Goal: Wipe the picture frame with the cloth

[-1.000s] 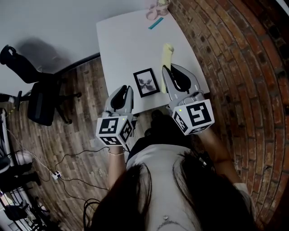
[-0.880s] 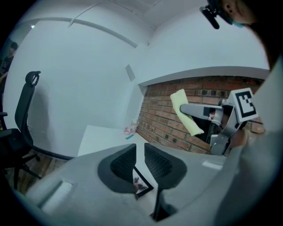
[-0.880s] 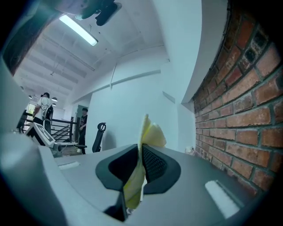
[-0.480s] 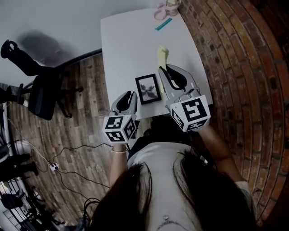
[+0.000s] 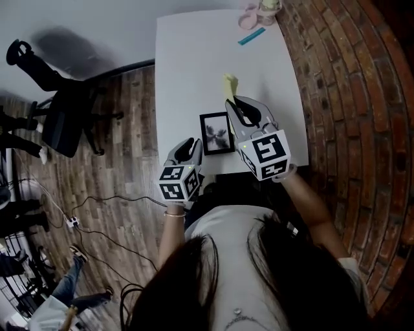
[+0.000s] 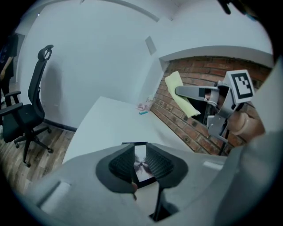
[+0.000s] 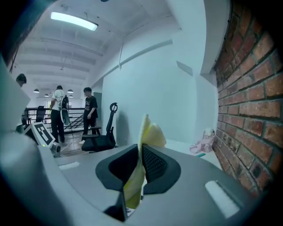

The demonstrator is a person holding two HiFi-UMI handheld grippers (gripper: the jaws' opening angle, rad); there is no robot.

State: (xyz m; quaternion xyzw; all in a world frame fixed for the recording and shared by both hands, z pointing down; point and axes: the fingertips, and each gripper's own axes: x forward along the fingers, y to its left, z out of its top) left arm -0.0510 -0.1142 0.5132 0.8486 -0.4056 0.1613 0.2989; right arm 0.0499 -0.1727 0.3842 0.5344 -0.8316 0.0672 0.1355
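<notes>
The black picture frame (image 5: 217, 133) lies flat near the white table's (image 5: 194, 64) front edge. My left gripper (image 5: 192, 143) hovers just left of it. Its jaws are opening with nothing pressed between them. In the left gripper view the picture frame (image 6: 142, 164) shows through the gap of the left gripper (image 6: 140, 152). My right gripper (image 5: 231, 103) hangs above the frame's right side, shut on a folded yellow cloth (image 5: 229, 84) that sticks out past its tips. The right gripper view shows the yellow cloth (image 7: 148, 134) clamped in the right gripper (image 7: 140, 152).
Pink items (image 5: 249, 19) and a teal strip (image 5: 251, 36) sit at the table's far end. A brick wall (image 5: 349, 97) runs along the right. An office chair (image 5: 65, 123) stands on the wooden floor at left. People (image 7: 90, 110) stand far off.
Both grippers have come down toward the table. The right one, still holding the cloth, now sits close over the frame's right side. The left jaws have spread wider.
</notes>
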